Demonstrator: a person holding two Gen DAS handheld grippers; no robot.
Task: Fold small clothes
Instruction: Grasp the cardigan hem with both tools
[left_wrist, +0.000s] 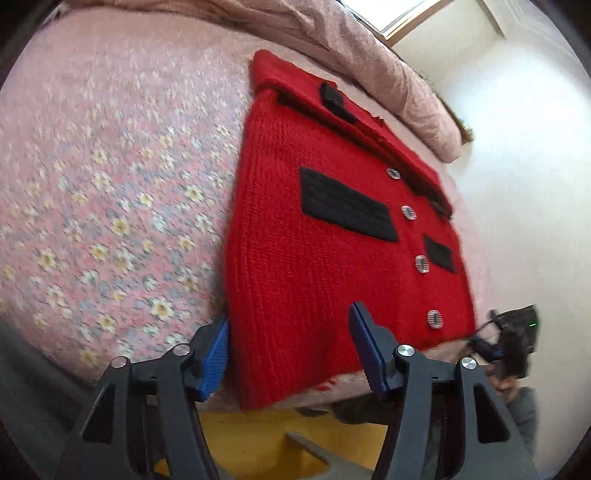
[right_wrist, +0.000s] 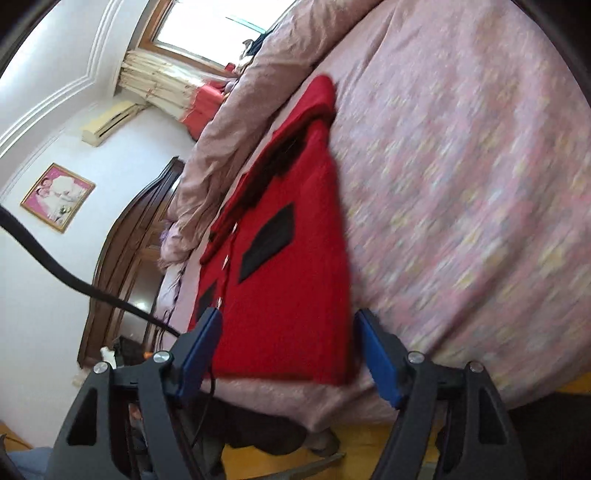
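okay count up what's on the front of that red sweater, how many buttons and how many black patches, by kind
On the red sweater, left wrist view:
Striped buttons: 4
Black patches: 3
Total: 7

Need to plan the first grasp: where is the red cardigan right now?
The red cardigan lies flat on the floral bedspread near the bed's front edge, ahead of both open grippers, beside the rolled pink quilt.

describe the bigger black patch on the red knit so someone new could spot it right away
Start at the bed with the pink floral bedspread, where a red knitted cardigan lies flat near the edge. Beside its row of round silver striped buttons sits the large black rectangular knitted patch. It is far wider than the small black patch across the buttons.
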